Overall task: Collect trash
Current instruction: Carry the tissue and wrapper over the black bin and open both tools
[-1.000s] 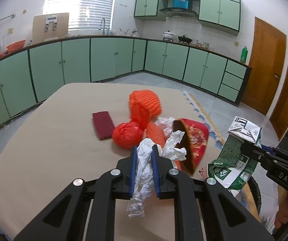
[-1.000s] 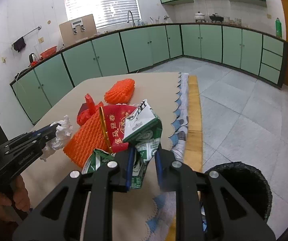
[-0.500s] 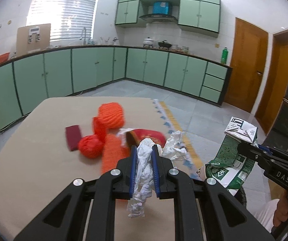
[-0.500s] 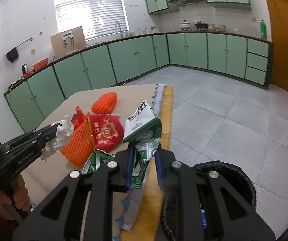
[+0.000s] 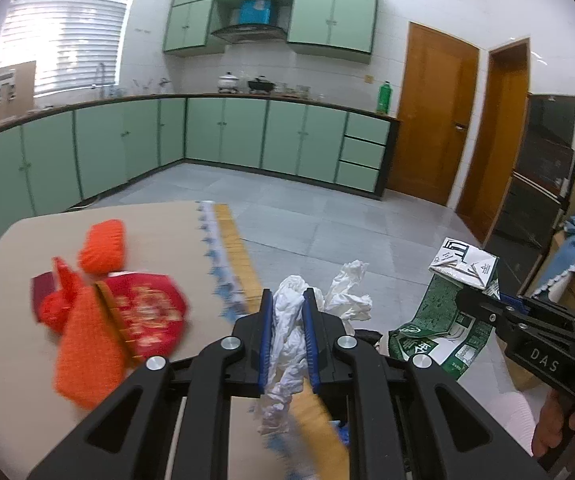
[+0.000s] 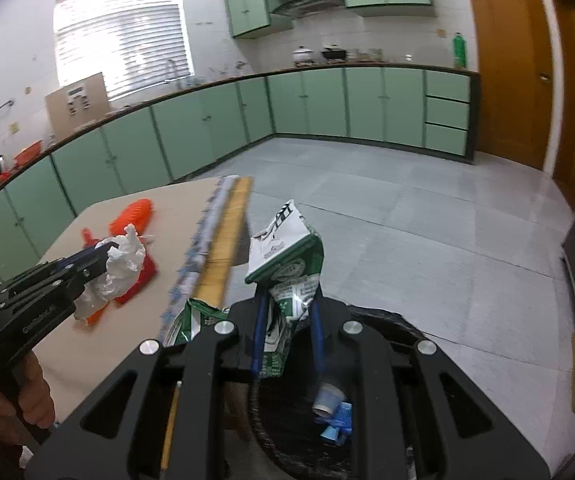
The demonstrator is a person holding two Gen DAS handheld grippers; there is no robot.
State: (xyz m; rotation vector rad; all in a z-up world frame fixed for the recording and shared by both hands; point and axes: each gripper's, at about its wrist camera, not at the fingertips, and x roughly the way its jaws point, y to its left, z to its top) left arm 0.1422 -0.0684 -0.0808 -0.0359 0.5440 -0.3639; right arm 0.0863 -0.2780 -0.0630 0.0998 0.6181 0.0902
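- Two items lifted off the table [image 5: 167, 232] and in transit: crumpled white tissue [image 5: 289, 332] clamped in the left gripper [image 5: 288, 336], green-and-white carton [image 6: 287, 264] between the fingers of the right gripper [image 6: 287, 336].
- Left jaws narrow, pinched on the tissue; wad bulging above the fingertips and trailing below them.
- Right jaws parted somewhat wider, carton standing between the blue pads; whether gripped firmly or just being let go cannot be told.
- Black bin [image 6: 371, 400] directly beneath the right jaws, rim showing past the gripper body; a small cup and a blue scrap already inside. Judged: carton ready for drop, tissue next.
- Left jaws at the table edge, bin just below and right of them, mostly hidden.
- Remaining on the table, left of the left jaws and well apart: orange foam netting [image 5: 83, 344], second orange netting piece [image 5: 101, 246], red ball-shaped netting [image 5: 53, 310], red round packet with gold print [image 5: 145, 316], dark red flat piece [image 5: 41, 282]. Judged: less than half collected.
- Tissue soft, thin, creased; carton stiff printed card, crushed, gable top folded.
- Netting spongy, ribbed; blurred in the left view.
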